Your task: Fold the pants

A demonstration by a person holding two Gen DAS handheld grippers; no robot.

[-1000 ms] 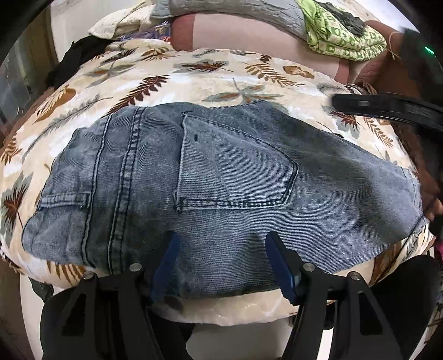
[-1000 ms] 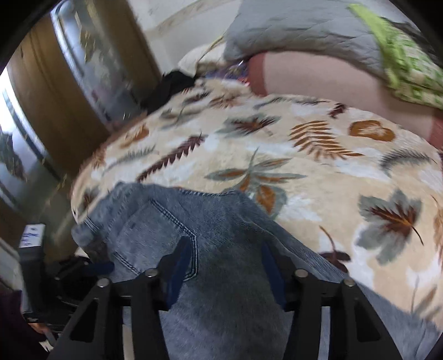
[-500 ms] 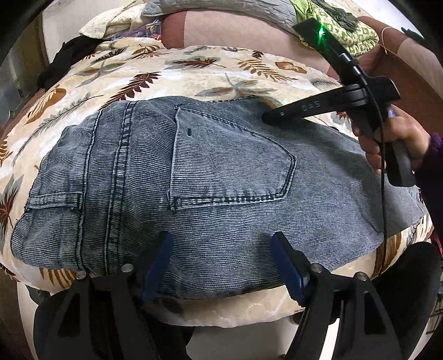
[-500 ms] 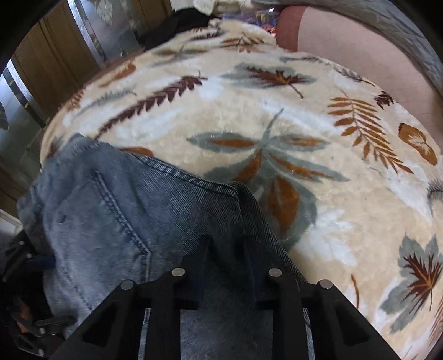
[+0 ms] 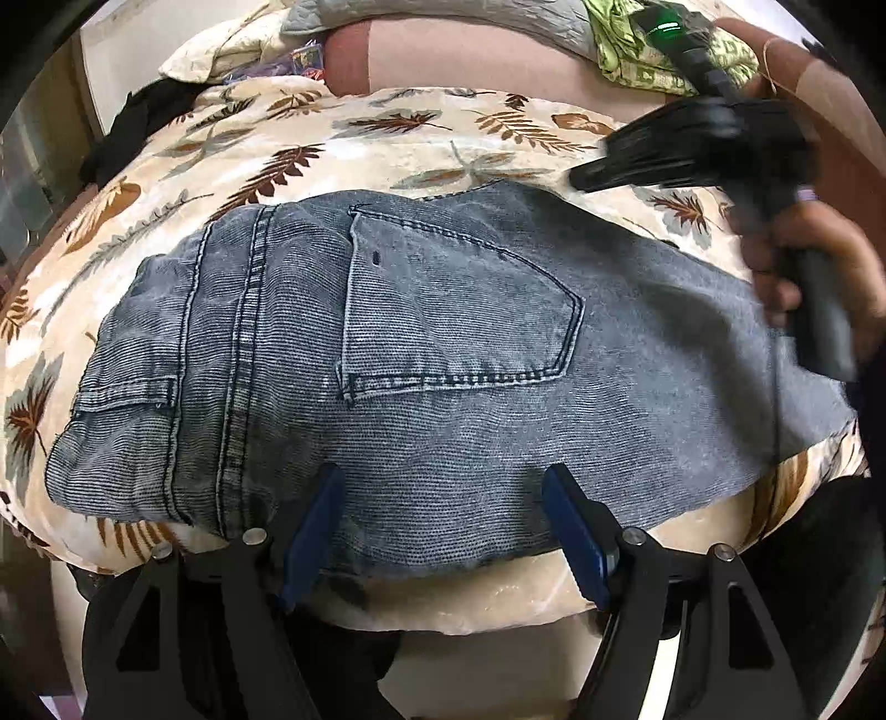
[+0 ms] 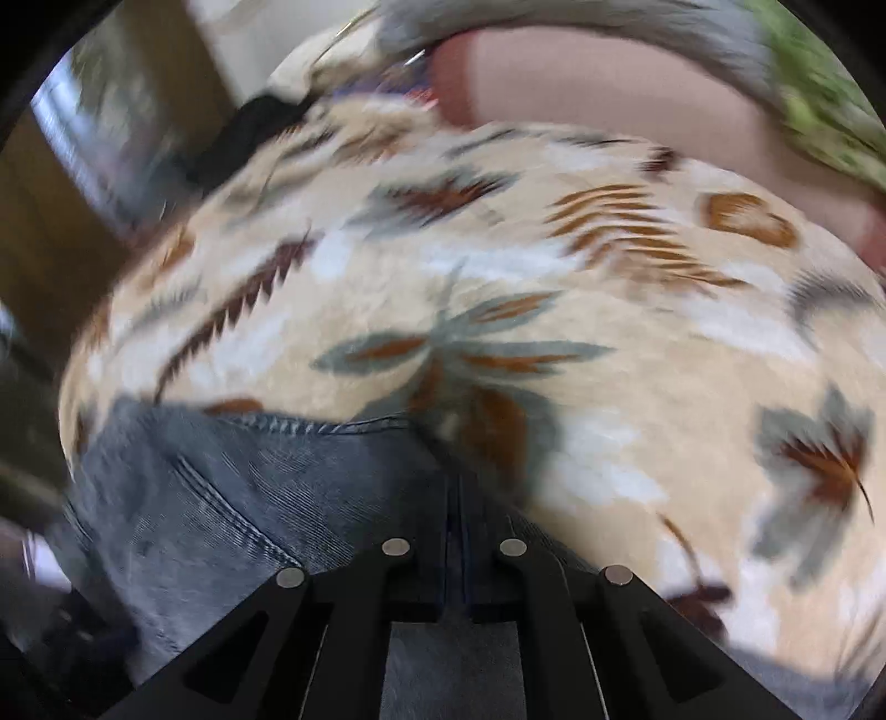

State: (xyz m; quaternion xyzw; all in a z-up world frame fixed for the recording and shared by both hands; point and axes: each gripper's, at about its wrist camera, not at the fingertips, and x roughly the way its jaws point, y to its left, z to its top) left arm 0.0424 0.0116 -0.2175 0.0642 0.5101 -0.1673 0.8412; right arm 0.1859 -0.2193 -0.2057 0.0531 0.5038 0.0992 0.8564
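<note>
Our right gripper has just closed completely and lifts off the pants, holding nothing, while our left gripper stays wide open at the near edge, so we judge this fold pressed flat.

You are working in a home bedroom. Before you lies a bed covered by a plush cream blanket printed with brown and grey leaves. Along its far edge sit a pink bolster, a grey quilted cover and a crumpled green cloth. Dark clothing is heaped at the far left corner, and wooden wardrobe doors stand beyond the left edge.
</note>
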